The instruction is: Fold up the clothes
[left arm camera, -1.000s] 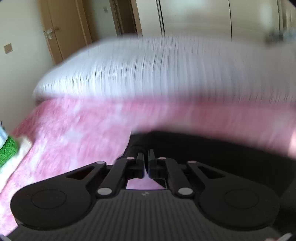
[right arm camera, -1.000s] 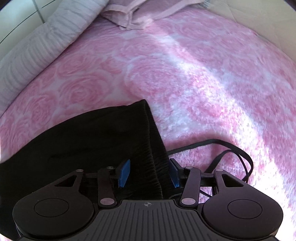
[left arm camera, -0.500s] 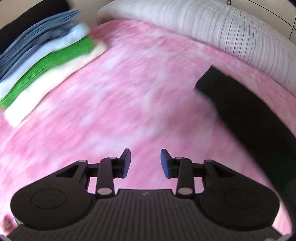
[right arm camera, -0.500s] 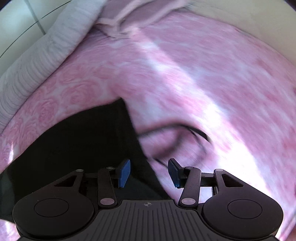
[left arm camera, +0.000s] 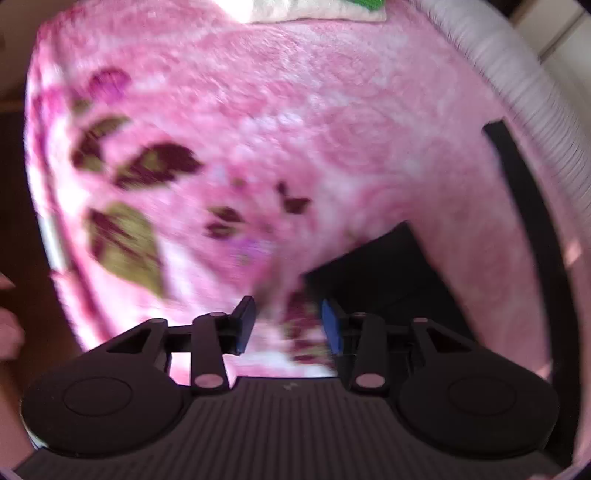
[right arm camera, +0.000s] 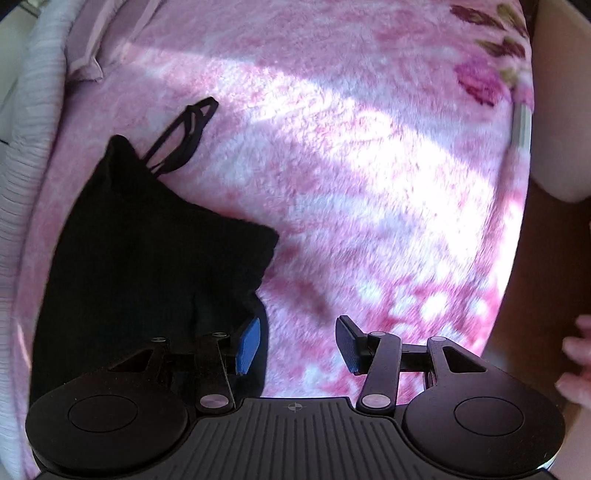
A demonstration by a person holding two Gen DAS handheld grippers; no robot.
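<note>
With both grippers (left arm camera: 286, 325) (right arm camera: 297, 345) spread and empty over the blanket (right arm camera: 369, 184), we should pinch the black garment (right arm camera: 147, 251) squarely at its edges, cord (right arm camera: 184, 133) tucked in.

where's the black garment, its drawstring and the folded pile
black garment (right arm camera: 147, 258), right wrist view, middle of the dark cloth
drawstring (right arm camera: 184, 133), right wrist view, on the looped cords
folded pile (left arm camera: 317, 9), left wrist view, cream bottom layer at the top edge
</note>
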